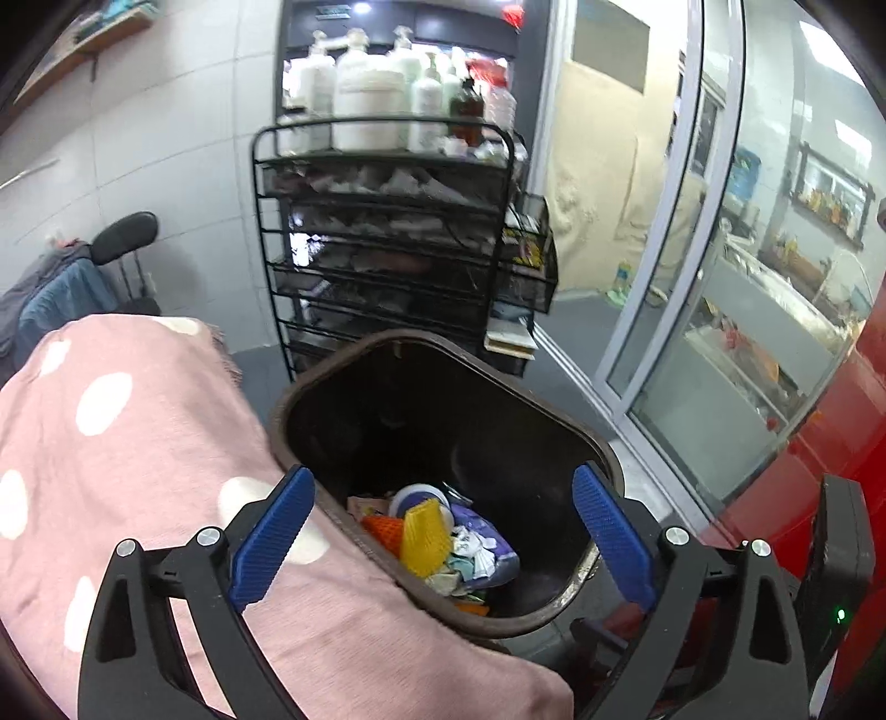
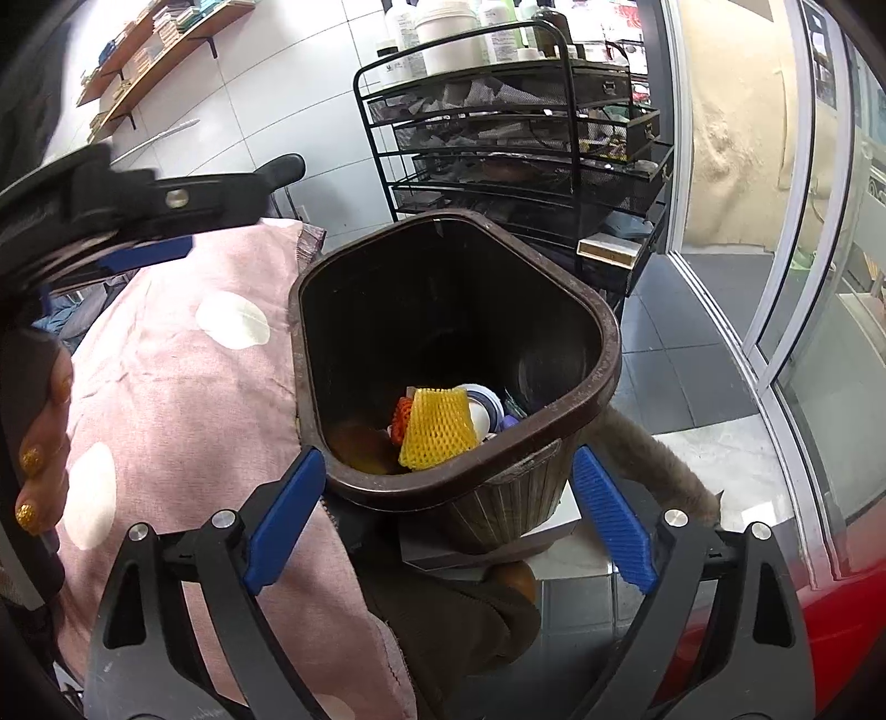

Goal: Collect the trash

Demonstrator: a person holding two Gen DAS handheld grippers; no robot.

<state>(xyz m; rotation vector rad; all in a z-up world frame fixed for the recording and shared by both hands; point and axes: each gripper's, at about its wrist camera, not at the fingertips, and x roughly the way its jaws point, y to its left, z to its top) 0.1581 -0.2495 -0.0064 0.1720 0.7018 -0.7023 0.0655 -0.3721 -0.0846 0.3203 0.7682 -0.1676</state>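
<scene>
Left wrist view first: left tool (image 1: pixel 443 531) spread wide, blue pads (image 1: pixel 271 534) well apart, nothing between them, hanging right over the mouth of the brown bin (image 1: pixel 587 437). Down at the bottom of the bin, a little trash pile: yellow foam net (image 1: pixel 423 540) on top, orange net (image 1: pixel 382 529) just beside it, a white round lid or cup (image 1: pixel 412 495) behind, purple packet (image 1: pixel 487 540) and crumpled paper scraps (image 1: pixel 470 545) to the right. Pink cloth with white dots (image 1: pixel 138 443) pressed up against the bin's left side. Behind the bin, a black wire rack (image 1: pixel 387 249) loaded with white bottles (image 1: pixel 365 94) on top. Glass door (image 1: pixel 720 304) off to the right, something red (image 1: pixel 819 459) at the lower right edge.

Right wrist view: right tool (image 2: pixel 448 531) also wide open and empty, bin rim (image 2: pixel 443 493) sitting between the two blue pads but not touched by either. Same yellow net (image 2: pixel 437 426) lying inside the bin, orange net (image 2: pixel 403 415) tucked at its left. Bin standing on a grey box-like thing (image 2: pixel 531 543); hard to tell exactly what. Left tool (image 2: pixel 138 221) visible upper left, blurry. A hand with gold glitter nails (image 2: pixel 41 443) on the far left edge, wrapped around a handle. Wall shelves (image 2: pixel 160 50) up top left.
</scene>
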